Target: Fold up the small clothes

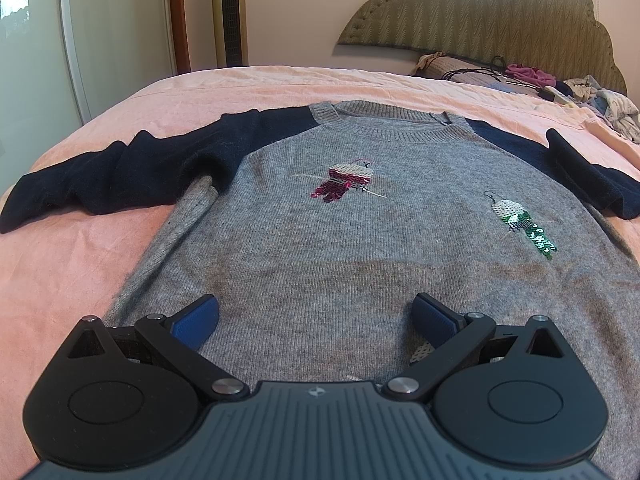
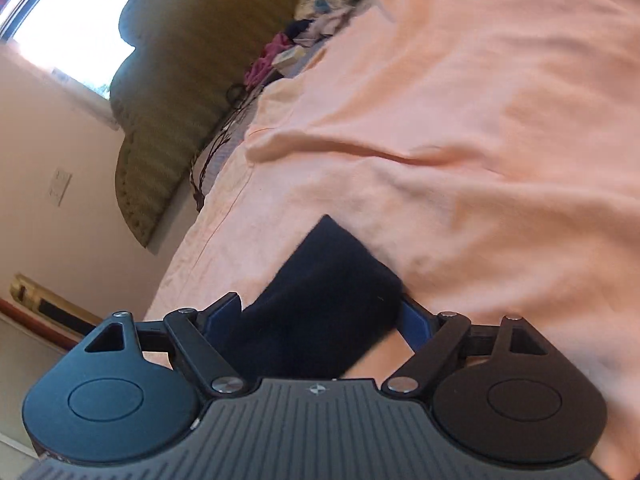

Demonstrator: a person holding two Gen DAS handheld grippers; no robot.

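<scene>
- My left claw hangs over the lower part of the sweater, its blue pads spread wide with only flat grey knit showing between them; nothing is gripped.
- The sweater lies face up on the pink bedsheet, neck toward 12 o'clock in the left wrist view and hem toward me at 6 o'clock.
- Its left dark sleeve stretches out toward 9 o'clock; the other dark sleeve reaches toward 3 o'clock and runs off the edge of the view.
- A red sequin bird sits near the middle of the chest, a green sequin bird at about 4 o'clock from it.
- My right claw is tilted, so the bed slants in its view; a dark sleeve end lies between its pads.
- The right-side pad touches the sleeve's edge; I cannot tell whether the other pad presses on it, so I cannot tell if it is truly clamped. This view is blurred.
- A padded headboard stands at 1 o'clock, with a heap of clothes on the bed just below it.
</scene>
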